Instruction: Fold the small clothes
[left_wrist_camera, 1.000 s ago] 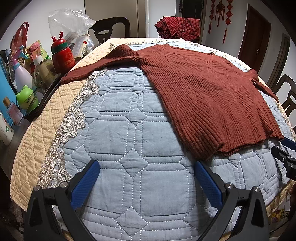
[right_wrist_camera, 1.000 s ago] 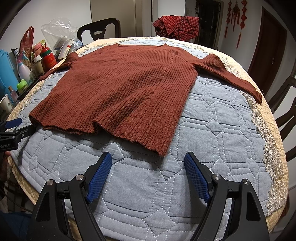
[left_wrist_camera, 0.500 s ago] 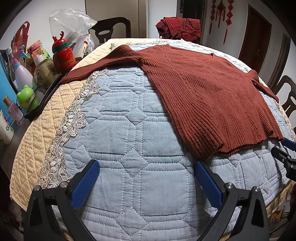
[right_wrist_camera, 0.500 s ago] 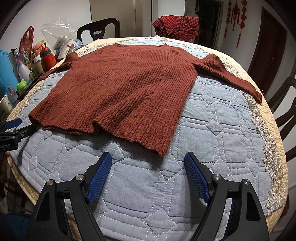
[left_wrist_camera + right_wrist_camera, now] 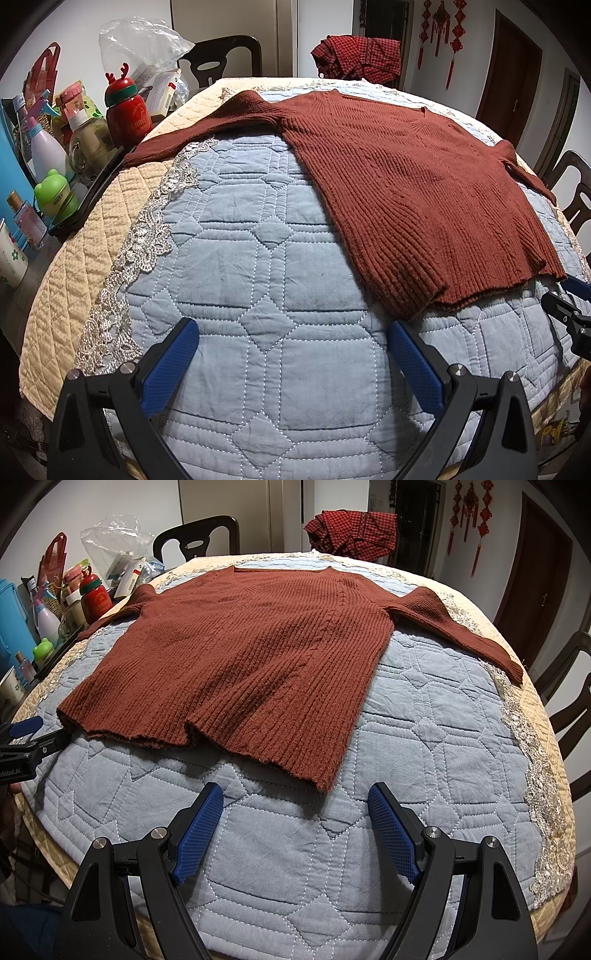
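Sweater sleeve end beyond frame.

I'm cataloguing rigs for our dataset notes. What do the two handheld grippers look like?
The left gripper and right gripper look alike: black angular plastic frames with silver round bolt heads, each carrying two blue fingers with a fine textured grid. White lettering ending "Robot.AI" marks the left one's body. No cables show.

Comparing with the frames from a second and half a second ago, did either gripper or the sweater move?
Nothing visibly changed. The left gripper and right gripper hang open at the near edge of the quilt, short of the hem. The brown sweater lies spread flat as before, sleeves out, untouched.
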Available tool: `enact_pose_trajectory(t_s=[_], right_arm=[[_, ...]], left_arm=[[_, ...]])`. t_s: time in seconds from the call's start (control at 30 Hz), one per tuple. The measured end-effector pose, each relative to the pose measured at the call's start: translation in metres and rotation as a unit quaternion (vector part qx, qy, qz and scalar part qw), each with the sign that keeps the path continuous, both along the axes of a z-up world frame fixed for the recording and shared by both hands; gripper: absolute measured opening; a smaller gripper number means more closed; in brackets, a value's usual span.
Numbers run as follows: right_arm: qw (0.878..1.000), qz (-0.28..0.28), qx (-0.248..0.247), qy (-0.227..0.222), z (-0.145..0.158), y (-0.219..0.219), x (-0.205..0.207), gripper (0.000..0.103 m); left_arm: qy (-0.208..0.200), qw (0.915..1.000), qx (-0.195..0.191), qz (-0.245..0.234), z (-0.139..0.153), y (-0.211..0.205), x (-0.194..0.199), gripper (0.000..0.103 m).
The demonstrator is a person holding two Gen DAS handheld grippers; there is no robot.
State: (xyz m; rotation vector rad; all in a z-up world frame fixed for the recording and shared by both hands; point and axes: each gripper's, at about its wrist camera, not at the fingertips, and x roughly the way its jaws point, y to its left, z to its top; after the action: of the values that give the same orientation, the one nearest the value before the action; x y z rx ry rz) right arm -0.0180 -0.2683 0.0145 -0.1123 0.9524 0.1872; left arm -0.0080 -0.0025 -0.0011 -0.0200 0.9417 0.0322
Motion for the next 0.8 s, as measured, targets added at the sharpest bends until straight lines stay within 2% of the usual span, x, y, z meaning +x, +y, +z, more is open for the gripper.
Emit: enact_pose_trajectory(t_s=[0.8], right_arm=[[1.000, -0.006, -0.002, 0.004, -0.0014, 0.0001, 0.0019, 0.081]], left_arm=[[-0.006, 1.0000, 0.001, -0.001, 0.0022, -0.0003, 0.0009, 0.103]])
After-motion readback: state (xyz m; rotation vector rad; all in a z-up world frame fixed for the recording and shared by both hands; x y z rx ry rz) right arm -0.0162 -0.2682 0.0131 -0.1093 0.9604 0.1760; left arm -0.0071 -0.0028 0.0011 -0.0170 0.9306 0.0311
